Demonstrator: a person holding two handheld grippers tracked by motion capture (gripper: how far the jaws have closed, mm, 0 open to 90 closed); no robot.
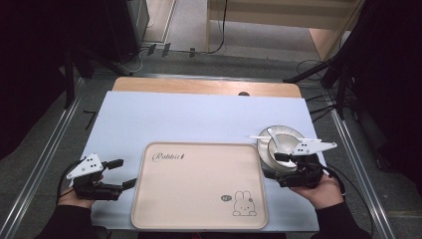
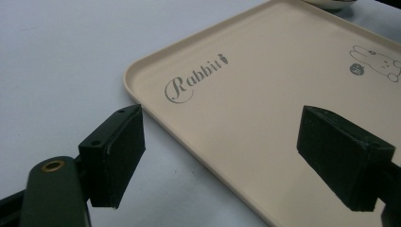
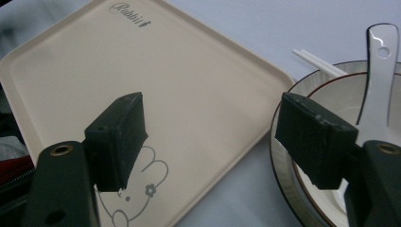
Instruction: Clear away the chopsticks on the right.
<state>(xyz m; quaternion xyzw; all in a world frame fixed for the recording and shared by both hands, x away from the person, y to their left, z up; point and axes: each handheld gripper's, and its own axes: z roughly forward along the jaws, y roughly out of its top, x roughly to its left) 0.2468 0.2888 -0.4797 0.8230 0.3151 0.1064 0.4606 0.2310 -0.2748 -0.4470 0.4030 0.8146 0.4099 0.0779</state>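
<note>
Right hand-held gripper (image 1: 271, 164) open astride plate (image 3: 283, 189) rim beside tray (image 1: 199, 184); left hand-held gripper (image 1: 124, 173) open. Likely next: closing on rim.

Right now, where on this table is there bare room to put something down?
The beige tray is bare inside, and the pale mat lies open behind it. It is crowded at the right, where stacked dishes sit by the right hand-held gripper.

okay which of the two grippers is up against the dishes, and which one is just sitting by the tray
The right gripper is the one at the dishes: its open jaws sit at the near rim of the plate holding the bowl. The left gripper hovers open beside the tray, touching nothing.
</note>
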